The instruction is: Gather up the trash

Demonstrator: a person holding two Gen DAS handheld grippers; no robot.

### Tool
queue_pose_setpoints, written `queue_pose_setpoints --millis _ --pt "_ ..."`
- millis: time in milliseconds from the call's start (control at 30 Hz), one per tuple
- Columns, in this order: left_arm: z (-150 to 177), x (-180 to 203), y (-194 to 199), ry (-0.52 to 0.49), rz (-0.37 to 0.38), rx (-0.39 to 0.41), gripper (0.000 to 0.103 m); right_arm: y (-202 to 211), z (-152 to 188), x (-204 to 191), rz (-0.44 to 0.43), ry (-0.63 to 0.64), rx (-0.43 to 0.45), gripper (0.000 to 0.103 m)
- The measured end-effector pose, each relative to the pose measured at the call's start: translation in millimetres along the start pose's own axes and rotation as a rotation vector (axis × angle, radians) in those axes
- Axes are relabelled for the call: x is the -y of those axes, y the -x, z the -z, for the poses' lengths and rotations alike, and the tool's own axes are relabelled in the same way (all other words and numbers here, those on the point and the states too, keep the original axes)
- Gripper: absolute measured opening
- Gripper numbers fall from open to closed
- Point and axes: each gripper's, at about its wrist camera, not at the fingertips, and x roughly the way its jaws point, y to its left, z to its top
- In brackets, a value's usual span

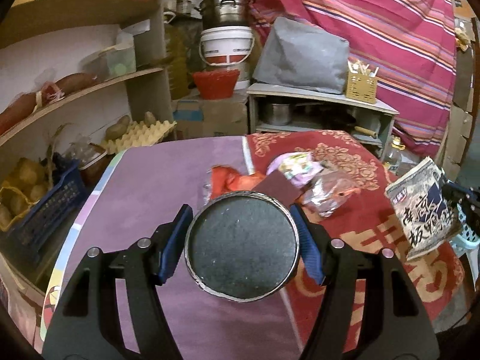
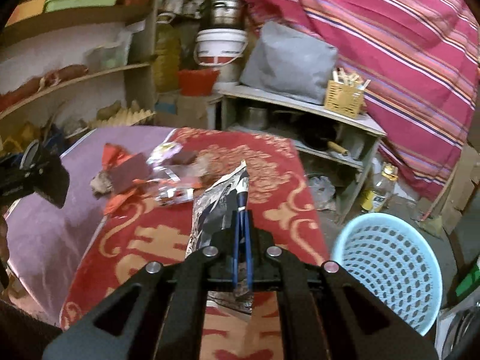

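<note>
My left gripper (image 1: 242,241) is shut on a round can (image 1: 241,249) with a dark lid and a metal rim, held above the purple and red table cover (image 1: 135,198). My right gripper (image 2: 242,201) is shut on a black and white snack packet (image 2: 216,207), which also shows at the right of the left wrist view (image 1: 423,207). A pile of wrappers (image 1: 300,177) lies on the table past the can: red plastic, a maroon piece, a pink packet and silver foil. It shows in the right wrist view (image 2: 156,174) too. A light blue perforated basket (image 2: 390,270) stands on the floor to the right of the table.
Curved shelves (image 1: 90,90) with an egg tray, potatoes and a blue crate are at the left. A low grey shelf unit (image 1: 324,114) with pots and a yellow holder stands behind the table. A plastic bottle (image 2: 381,189) stands on the floor near the basket.
</note>
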Motion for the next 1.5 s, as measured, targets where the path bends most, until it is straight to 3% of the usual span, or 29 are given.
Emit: queue_pose_setpoints --millis 400,900,1300,1500 --pt "-14 62 -3 -0.054 0.076 0.020 0.065 18 11 91 0.125 -0.110 0.020 0.003" --pt "-30 198 -11 -0.143 0.280 0.031 0.065 52 51 202 0.300 -0.233 0.011 0.004" --pt "-21 338 -16 -0.242 0.473 0.014 0.065 53 79 251 0.356 -0.307 -0.027 0.003" --pt "-7 373 -37 -0.271 0.488 -0.030 0.066 52 86 264 0.358 -0.337 -0.039 0.003"
